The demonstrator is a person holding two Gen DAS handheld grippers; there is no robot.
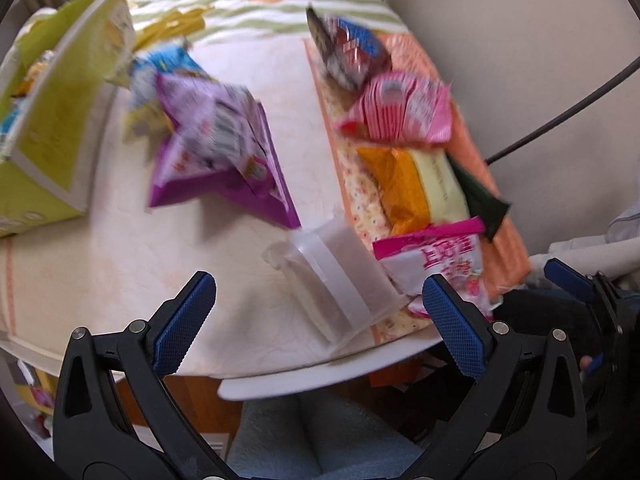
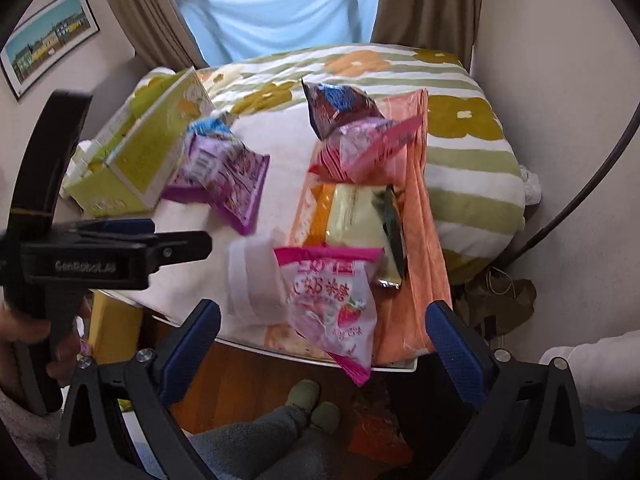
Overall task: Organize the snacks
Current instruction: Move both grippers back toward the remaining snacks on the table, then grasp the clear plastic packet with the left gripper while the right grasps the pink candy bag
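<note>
Two claws: I see my left claw (image 1: 318,308) and right claw (image 2: 324,342), both spread, pinching nothing.
Purple bags: one (image 1: 224,152), mid-bench (image 1: 100,280).
Orange mat (image 2: 412,208): four snack bags in a row.
Green box (image 1: 60,120): one, bench's left.

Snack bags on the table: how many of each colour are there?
Purple bag: 1
Blue-and-white bag: 1
Dark brown bag: 1
Pink striped bag: 1
Orange-and-cream bag: 1
Pink strawberry bag: 1
Total: 6 bags
</note>
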